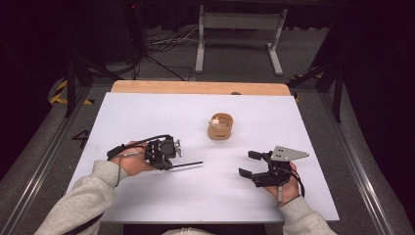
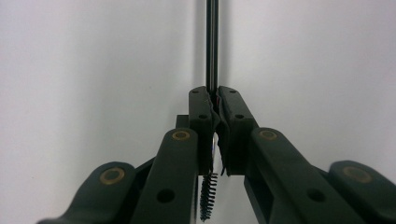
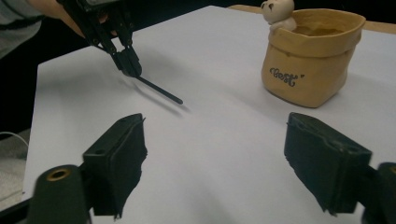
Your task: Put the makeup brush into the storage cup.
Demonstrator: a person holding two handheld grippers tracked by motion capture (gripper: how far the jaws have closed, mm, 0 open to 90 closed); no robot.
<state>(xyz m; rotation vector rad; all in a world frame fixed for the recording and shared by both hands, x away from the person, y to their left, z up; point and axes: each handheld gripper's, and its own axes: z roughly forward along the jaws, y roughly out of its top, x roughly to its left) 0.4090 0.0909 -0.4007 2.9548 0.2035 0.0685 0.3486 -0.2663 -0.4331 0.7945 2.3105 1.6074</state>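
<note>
A thin black brush lies almost level over the white table, its straight handle [image 1: 188,164] pointing right. My left gripper [image 1: 169,165] is shut on it. The left gripper view has the handle [image 2: 212,42] running up from the closed jaws, my left gripper [image 2: 213,93] pinching it, and the bristles [image 2: 208,193] hanging below. My right gripper [image 1: 252,164] stands open at the right of the table, nothing between its fingers. From the right gripper view, my right gripper [image 3: 215,140] faces the brush handle [image 3: 161,91] and the left gripper [image 3: 127,63].
A tan bag-shaped pot [image 1: 220,127] with a small white bear figure [image 3: 279,11] on its rim stands mid-table, beyond both grippers. The white sheet [image 1: 147,117] covers the table up to a wooden far edge [image 1: 195,87]. A metal stand [image 1: 240,22] is on the floor behind.
</note>
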